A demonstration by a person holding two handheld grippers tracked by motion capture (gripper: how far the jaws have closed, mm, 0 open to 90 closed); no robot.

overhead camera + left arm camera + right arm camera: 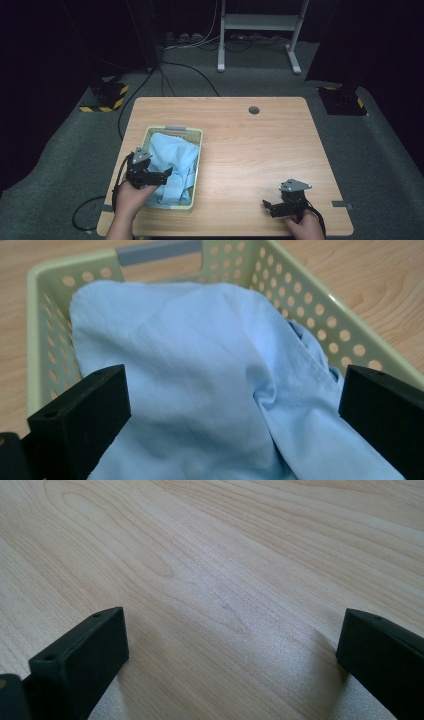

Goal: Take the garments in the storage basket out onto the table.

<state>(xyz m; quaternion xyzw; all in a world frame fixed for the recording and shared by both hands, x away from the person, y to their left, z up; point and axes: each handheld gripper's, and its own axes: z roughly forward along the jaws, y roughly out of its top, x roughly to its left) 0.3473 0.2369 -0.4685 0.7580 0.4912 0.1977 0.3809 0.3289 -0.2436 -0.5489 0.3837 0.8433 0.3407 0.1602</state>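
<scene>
A light blue shirt (174,161) lies crumpled inside a pale green perforated basket (196,133) on the left half of the wooden table (250,145). My left gripper (162,176) hovers over the basket's near left part, open, just above the cloth. In the left gripper view the shirt (200,375) spreads between the wide-apart jaws of my left gripper (232,405), with the basket wall (310,305) behind it. My right gripper (270,206) rests low near the table's front right edge, open. The right gripper view has my right gripper (232,650) over bare wood (210,570), nothing between the jaws.
A round cable hole (254,109) sits near the table's far edge. Beyond the table are a white stand (260,30), floor cables (170,75) and hazard-striped bases (107,100). Bare wood lies between the basket and my right gripper.
</scene>
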